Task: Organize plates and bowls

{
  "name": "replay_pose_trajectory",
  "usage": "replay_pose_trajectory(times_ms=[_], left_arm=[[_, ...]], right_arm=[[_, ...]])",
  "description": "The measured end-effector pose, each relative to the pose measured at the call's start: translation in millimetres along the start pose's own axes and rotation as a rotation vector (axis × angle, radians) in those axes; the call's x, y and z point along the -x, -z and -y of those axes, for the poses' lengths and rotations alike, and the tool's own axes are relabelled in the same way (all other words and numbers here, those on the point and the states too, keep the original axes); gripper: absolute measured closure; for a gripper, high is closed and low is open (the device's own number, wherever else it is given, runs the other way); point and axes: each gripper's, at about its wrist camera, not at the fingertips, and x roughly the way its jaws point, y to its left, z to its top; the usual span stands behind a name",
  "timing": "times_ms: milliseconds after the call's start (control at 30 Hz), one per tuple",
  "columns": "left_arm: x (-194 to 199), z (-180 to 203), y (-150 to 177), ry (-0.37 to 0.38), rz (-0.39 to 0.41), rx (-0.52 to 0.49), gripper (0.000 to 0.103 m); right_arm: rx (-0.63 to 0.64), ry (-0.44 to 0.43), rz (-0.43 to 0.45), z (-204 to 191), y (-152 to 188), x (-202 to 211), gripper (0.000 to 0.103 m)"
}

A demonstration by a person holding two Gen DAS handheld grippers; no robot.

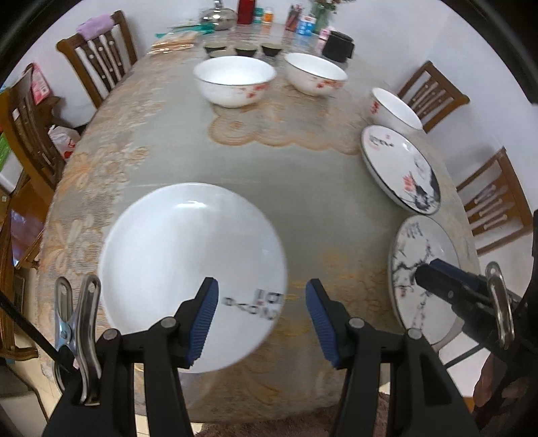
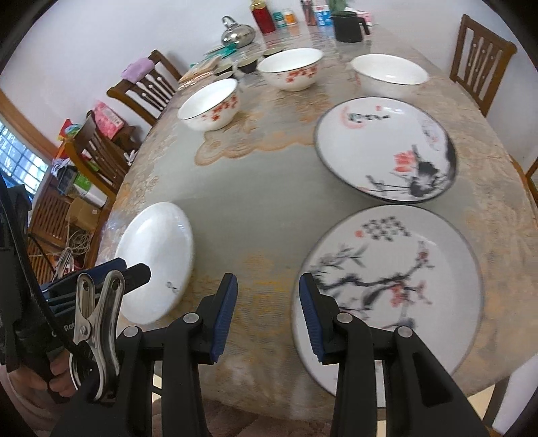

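A plain white plate [image 1: 175, 262] lies near the table's front edge, with small dark writing on its near rim. My left gripper [image 1: 262, 316] hovers open above that plate's right rim, and its pads touch nothing. To the right lie a plum-branch plate [image 2: 386, 289] and, behind it, a lotus plate [image 2: 383, 148]. My right gripper [image 2: 267, 316] hangs open just left of the plum-branch plate, holding nothing. Farther back stand three white bowls with red flowers [image 2: 210, 106] [image 2: 291, 69] [image 2: 390, 74]. Each gripper also shows at the edge of the other's view.
A lace-patterned cloth covers the table [image 2: 255, 188]. At its far end are small dark cups [image 1: 245, 50], a steel kettle [image 2: 237, 33], a black mug [image 2: 348, 27], a red bottle and jars. Wooden chairs [image 1: 101, 57] [image 2: 479, 57] stand on both sides.
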Motion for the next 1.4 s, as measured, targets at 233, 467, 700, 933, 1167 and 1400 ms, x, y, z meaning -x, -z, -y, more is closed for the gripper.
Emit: replay_pose_trajectory(times_ms=[233,467,700,933,1167,1400], left_arm=[[-9.6,39.0,1.6,0.026,-0.029,-0.029,0.046],[-23.0,76.0,2.2,0.04,-0.053,-0.035,0.046],[-36.5,105.9,2.9,0.053,-0.075,-0.037,0.046],[-49.8,121.9,4.6,0.064,-0.108,-0.032,0.046],[-63.9,132.9,6.4,0.058,-0.14,-0.046,0.046],[-75.4,138.6,6.3,0.045,-0.157,-0.057,0.046]], right_arm=[[-0.029,0.042,0.005,45.3,4.3,17.0,0.063],[-0.057,0.076,0.002,91.2,7.2,26.3,0.063],[-0.055,0.107,-0.014,125.0,7.5,26.7,0.064],[-0.064,0.088,-0.053,148.8,9.2,18.0,0.064],[-0.07,0.058,-0.087,157.0,11.2,8.3,0.064],[-0.082,0.019,-0.121,161.0,11.8,-0.9,0.064]])
